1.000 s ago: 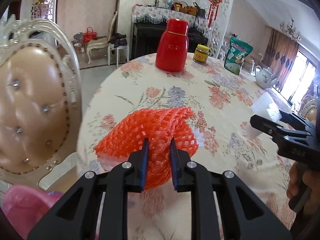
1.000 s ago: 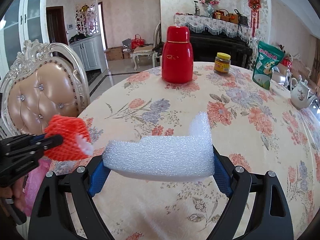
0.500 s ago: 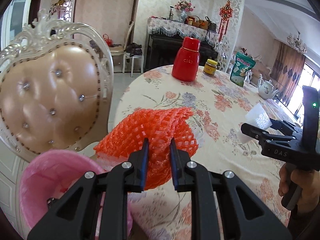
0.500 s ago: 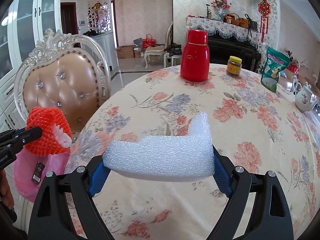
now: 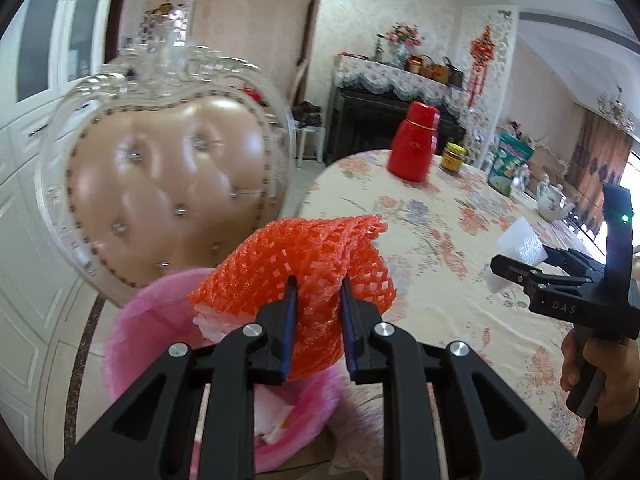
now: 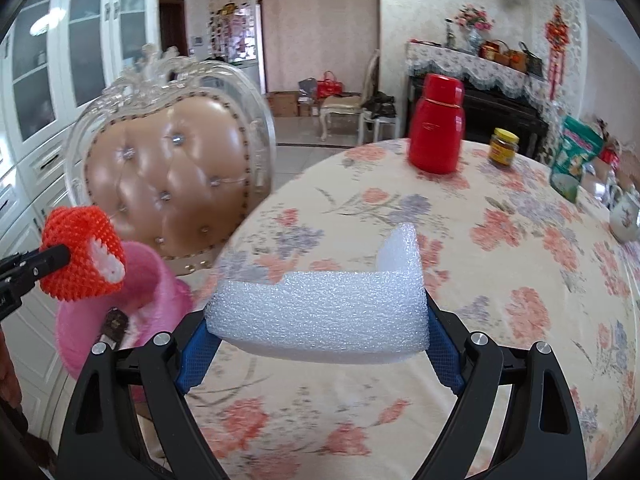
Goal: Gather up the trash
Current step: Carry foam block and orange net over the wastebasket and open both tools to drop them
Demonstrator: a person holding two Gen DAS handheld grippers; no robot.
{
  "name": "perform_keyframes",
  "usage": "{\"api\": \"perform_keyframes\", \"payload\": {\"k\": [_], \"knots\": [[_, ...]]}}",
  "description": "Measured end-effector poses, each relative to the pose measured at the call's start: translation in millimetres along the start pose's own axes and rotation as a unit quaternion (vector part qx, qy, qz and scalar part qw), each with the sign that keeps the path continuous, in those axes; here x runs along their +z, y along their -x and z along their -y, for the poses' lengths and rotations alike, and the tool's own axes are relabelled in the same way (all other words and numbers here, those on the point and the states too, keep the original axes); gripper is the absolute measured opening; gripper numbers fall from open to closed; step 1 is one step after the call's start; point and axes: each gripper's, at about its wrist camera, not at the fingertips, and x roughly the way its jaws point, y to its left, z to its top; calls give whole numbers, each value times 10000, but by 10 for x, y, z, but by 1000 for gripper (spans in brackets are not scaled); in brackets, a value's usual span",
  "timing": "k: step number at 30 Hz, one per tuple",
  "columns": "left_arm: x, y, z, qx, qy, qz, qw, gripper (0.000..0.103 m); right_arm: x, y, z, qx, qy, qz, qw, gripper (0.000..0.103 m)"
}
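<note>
Left gripper [image 5: 317, 304] pinching red foam net [image 5: 296, 264] mid-fold above pink bin [image 5: 132, 332]; net soft, squashing. Right gripper [image 6: 316, 320] spanning white foam block [image 6: 320, 312] endwise over table [image 6: 520, 280]; judging both featherlight, springy.

Pink bin [image 5: 132, 332] mouth open at lower left of frame, partly covered from above by red foam net [image 5: 296, 268] held in left tongs [image 5: 317, 320]. Chair back [image 5: 168, 184] stands close behind bin, upper left. Table [image 6: 500, 280] edge just right of bin. Table centre bare; red flask [image 6: 437, 132], jar [image 6: 504, 148], green bag [image 6: 574, 160] confined to far rim.
</note>
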Motion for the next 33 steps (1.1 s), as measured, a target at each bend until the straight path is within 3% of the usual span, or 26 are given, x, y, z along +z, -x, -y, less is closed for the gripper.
{"api": "perform_keyframes", "payload": {"k": [10,17,20,22,33], "knots": [[-110,338,-682,472,369,35,9982,23,84,-132,-727,647,344,-111,9973,83],[-134,323,-1020,539,657,-30,9964,24,110,-267,-1190,969,666,-231,9928,83],[-157,278,-1096,498,732,-86,9960,29,117,-315,-1327,1008,750,-274,9917,83],[-167,235,-1161,436,833,-115,9955,53,127,-348,-1390,1011,788,-299,9913,83],[-177,287,-1324,456,959,-14,9943,57,144,-524,-1663,1136,949,-434,9880,83]]}}
